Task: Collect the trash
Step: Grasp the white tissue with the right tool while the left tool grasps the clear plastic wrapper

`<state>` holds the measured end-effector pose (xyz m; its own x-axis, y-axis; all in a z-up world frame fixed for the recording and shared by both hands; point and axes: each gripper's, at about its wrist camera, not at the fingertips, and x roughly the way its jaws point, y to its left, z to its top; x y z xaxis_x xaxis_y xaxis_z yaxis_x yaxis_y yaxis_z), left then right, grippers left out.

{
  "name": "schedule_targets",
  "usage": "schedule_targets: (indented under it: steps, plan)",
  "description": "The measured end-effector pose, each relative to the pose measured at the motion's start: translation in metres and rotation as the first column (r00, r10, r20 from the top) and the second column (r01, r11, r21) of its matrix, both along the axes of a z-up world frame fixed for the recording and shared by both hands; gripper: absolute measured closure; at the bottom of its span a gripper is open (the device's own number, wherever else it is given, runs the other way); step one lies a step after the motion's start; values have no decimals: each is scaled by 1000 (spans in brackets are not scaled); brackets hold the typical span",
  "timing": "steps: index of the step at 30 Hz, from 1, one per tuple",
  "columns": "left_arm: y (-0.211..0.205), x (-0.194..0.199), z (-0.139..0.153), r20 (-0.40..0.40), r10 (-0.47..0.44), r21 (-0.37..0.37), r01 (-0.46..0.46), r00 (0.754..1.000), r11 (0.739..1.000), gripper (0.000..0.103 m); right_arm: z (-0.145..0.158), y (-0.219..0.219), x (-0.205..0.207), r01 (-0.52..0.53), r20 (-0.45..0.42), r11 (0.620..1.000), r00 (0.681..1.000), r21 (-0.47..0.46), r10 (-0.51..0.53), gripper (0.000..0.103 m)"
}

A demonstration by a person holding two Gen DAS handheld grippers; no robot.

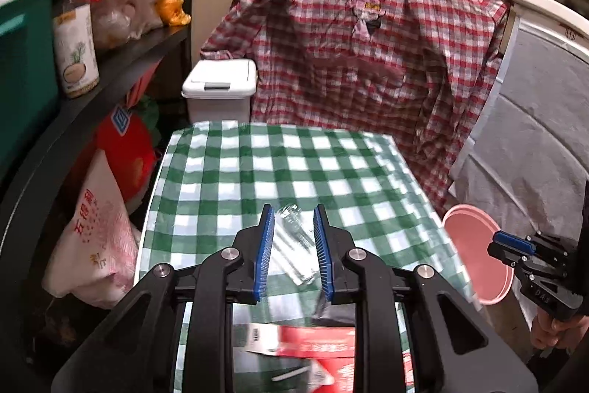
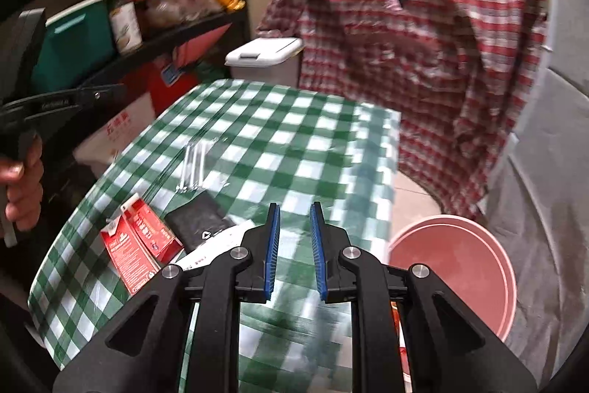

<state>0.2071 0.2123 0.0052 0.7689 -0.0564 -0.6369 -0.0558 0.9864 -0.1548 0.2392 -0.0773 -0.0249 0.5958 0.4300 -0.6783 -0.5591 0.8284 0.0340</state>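
Observation:
Trash lies on the green-checked table (image 2: 294,120): a red carton (image 2: 136,238) on its side, a dark packet (image 2: 198,216), a white paper slip (image 2: 210,249) and a clear plastic wrapper (image 2: 195,168). My left gripper (image 1: 294,212) hovers over the near table, its blue pads a narrow gap apart. The clear wrapper (image 1: 294,245) shows through that gap, lying on the cloth, with the red carton (image 1: 313,348) blurred below. My right gripper (image 2: 294,209) is over the table's near right side, jaws slightly apart with nothing between them.
A white lidded bin (image 1: 221,76) stands beyond the table's far left corner. A pink basin (image 2: 452,267) sits on the floor right of the table. Black shelves (image 1: 121,61) with bags and boxes crowd the left. A plaid shirt (image 1: 368,43) hangs behind. A hand (image 2: 22,179) grips the left tool.

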Motion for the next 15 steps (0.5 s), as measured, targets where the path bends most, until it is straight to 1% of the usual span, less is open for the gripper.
schedule_targets:
  steps: [6, 7, 12, 14, 15]
  plan:
    - [18, 12, -30, -75, -31, -14, 30, 997, 999, 81, -19, 21, 4, -60, -36, 997, 998, -46, 59, 84]
    - [19, 16, -35, -87, -37, -19, 36, 995, 999, 81, -22, 25, 4, -68, -42, 996, 997, -54, 66, 82]
    - [17, 27, -56, -130, -67, -18, 65, 989, 998, 81, -35, 38, 10, -102, -68, 992, 993, -72, 97, 78]
    - [16, 30, -61, -141, -78, -20, 76, 987, 997, 81, -41, 44, 11, -120, -83, 989, 990, -83, 113, 70]
    - [15, 33, -64, -149, -86, -24, 83, 985, 996, 81, -44, 47, 12, -130, -91, 987, 988, -91, 122, 68]
